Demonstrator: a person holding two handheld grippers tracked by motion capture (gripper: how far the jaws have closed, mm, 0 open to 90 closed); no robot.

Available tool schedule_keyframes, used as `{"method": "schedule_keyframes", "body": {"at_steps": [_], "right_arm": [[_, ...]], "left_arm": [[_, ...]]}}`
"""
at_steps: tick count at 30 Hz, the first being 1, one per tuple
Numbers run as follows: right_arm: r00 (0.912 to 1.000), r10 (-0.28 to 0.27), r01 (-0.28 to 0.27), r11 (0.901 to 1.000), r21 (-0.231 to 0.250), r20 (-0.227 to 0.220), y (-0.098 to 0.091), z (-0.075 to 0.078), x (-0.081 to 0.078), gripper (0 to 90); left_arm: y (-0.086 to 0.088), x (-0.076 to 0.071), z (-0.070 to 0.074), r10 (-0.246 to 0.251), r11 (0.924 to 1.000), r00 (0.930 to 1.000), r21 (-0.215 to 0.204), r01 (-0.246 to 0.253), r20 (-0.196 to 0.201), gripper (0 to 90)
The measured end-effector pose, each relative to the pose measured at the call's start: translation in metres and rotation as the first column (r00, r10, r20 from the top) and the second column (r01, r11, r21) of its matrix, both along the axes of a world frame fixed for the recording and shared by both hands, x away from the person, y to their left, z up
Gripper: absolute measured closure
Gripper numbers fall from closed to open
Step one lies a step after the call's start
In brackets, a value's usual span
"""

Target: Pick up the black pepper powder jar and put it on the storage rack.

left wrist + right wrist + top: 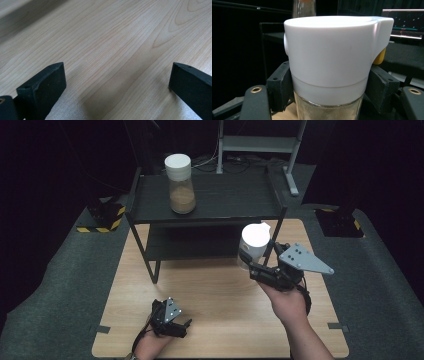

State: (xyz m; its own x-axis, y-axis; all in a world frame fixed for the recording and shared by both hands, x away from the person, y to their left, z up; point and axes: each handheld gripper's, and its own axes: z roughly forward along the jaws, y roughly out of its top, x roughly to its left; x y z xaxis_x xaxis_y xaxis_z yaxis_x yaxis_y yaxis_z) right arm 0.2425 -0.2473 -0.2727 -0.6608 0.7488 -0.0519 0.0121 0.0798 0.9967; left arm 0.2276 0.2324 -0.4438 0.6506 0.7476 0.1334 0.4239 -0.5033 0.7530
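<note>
High view: I hold the right tool (256,265) clamped on a white-capped glass jar (253,245), raised above the table (220,295) in front of the black shelf (225,195). A second jar (180,182), part-filled with tan powder, stands on the shelf top. The left tool (176,325) rests low over the table.

Left gripper view: its jaws stand wide, with nothing between them.

Right gripper view: the jaws grip just under the cap (332,50). I judge the glass rigid, slippery and fragile; pale granules fill it.
</note>
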Motion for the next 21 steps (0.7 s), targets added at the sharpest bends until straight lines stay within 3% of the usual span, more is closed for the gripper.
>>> {"method": "schedule_keyframes", "body": {"at_steps": [21], "right_arm": [[0.9977, -0.061, 0.061, 0.9978, 0.026, 0.030, 0.017, 0.044, 0.032, 29.4]], "left_arm": [[0.001, 0.001, 0.000, -0.006, 1.0000, 1.0000, -0.005, 0.006, -0.002, 1.4]]}}
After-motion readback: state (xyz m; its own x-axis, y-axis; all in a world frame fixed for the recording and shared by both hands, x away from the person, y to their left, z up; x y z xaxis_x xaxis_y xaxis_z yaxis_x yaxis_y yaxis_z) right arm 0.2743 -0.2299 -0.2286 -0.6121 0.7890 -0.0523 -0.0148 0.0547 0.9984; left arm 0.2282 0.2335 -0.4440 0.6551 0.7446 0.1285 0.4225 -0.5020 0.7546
